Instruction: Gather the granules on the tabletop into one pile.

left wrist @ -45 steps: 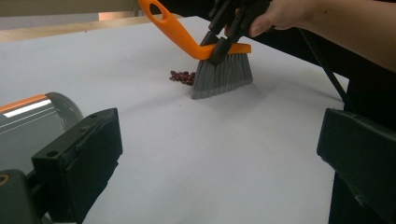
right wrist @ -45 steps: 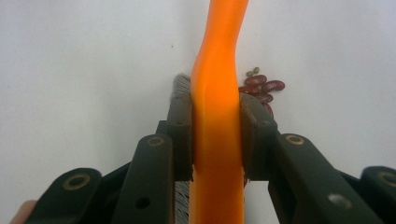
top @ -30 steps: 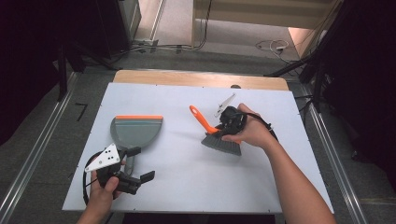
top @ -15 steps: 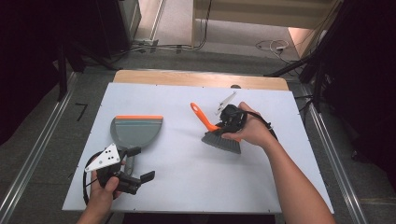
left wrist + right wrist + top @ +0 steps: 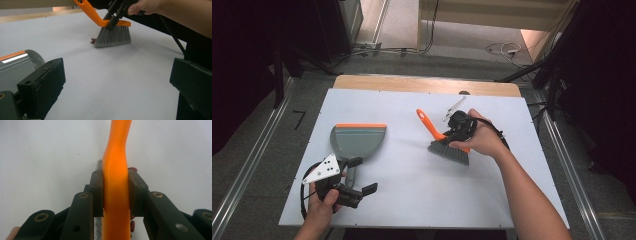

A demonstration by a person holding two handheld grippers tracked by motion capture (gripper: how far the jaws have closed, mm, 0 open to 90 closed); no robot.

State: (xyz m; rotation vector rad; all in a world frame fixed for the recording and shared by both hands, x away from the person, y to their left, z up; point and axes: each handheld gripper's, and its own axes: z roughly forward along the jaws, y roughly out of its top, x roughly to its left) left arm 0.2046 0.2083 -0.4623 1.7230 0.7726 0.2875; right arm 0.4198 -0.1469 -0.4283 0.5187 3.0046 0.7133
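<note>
Left gripper (image 5: 362, 176): lower left of the high view, jaws spread wide with nothing between them, hovering just beside the dustpan's stem.
Dustpan (image 5: 358, 141): left of centre on the table (image 5: 412, 200), grey with an orange lip facing the far edge; no grip on it yet.
Beans (image 5: 93, 40): a small dark red cluster at the left foot of the bristles in the left gripper view; a few more show beside the handle in the right gripper view (image 5: 132, 169).
Brush (image 5: 449, 150): right of centre in the high view, bristles on the table, orange handle slanting to the upper left.
Right gripper (image 5: 115, 193): jaws clamped on the brush handle, pads tight against both sides.
Doing it well: I would take the dustpan first and set its lip flat just beside the beans, then sweep in short, low strokes so they don't roll off.
Hard to tell: the number of beans; they are too small for the high view, and the hand hides the brush back.
</note>
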